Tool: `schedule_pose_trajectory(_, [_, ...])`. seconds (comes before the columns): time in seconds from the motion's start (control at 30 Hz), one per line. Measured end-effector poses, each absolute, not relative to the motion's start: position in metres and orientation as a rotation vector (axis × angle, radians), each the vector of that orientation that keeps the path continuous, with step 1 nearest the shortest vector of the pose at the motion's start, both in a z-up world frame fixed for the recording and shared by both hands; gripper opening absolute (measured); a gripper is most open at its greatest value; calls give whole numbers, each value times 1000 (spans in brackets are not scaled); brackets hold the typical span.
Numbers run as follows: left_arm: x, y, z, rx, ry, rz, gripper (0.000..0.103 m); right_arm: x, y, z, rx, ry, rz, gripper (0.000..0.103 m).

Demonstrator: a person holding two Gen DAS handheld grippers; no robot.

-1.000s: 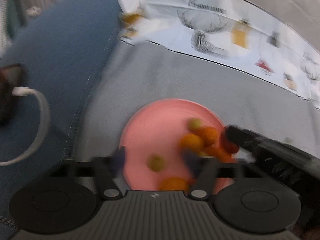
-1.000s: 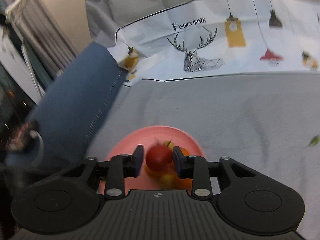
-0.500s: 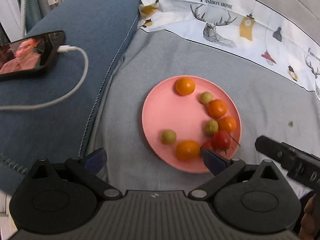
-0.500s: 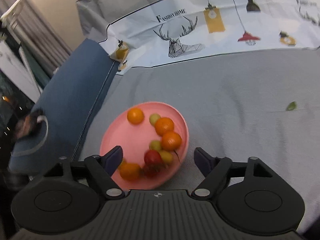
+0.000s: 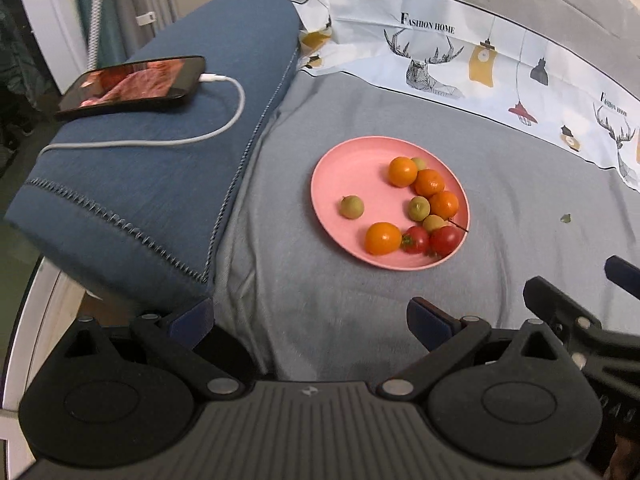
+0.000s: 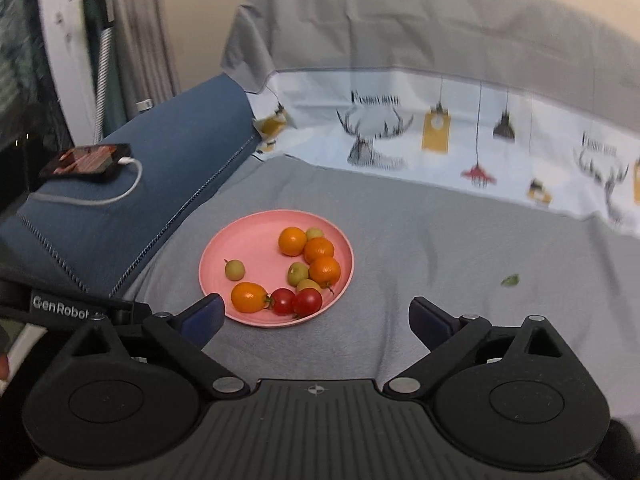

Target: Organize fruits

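Observation:
A pink plate (image 5: 344, 176) (image 6: 256, 236) lies on the grey bedsheet. It holds several orange fruits (image 5: 383, 238) (image 6: 249, 297), two red tomatoes (image 5: 445, 240) (image 6: 307, 301) and several small green fruits (image 5: 352, 207) (image 6: 234, 269). My left gripper (image 5: 310, 318) is open and empty, held back from the plate's near side. My right gripper (image 6: 316, 318) is open and empty, also back from the plate. The right gripper's body shows at the right edge of the left wrist view (image 5: 568, 316).
A blue cushion (image 5: 160, 168) lies left of the plate with a phone (image 5: 132, 82) and its white charging cable (image 5: 224, 120) on it. A printed white sheet (image 5: 460, 68) runs along the back. A small green scrap (image 6: 511, 280) lies on the sheet to the right.
The right gripper opened and let a red tomato go onto the plate. Both grippers then drew back and up from the plate, and the left jaws widened.

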State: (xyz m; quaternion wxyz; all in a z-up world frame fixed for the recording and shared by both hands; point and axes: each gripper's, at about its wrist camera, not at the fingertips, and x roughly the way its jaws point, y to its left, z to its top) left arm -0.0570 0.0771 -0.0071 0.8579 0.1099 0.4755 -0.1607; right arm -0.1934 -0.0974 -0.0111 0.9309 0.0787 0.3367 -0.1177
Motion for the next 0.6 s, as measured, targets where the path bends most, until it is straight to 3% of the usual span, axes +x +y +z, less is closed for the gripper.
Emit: schedule_pose_trajectory(0.6, [-92, 84, 17, 223, 905, -353, 103, -235, -79, 11, 118, 621, -273, 102])
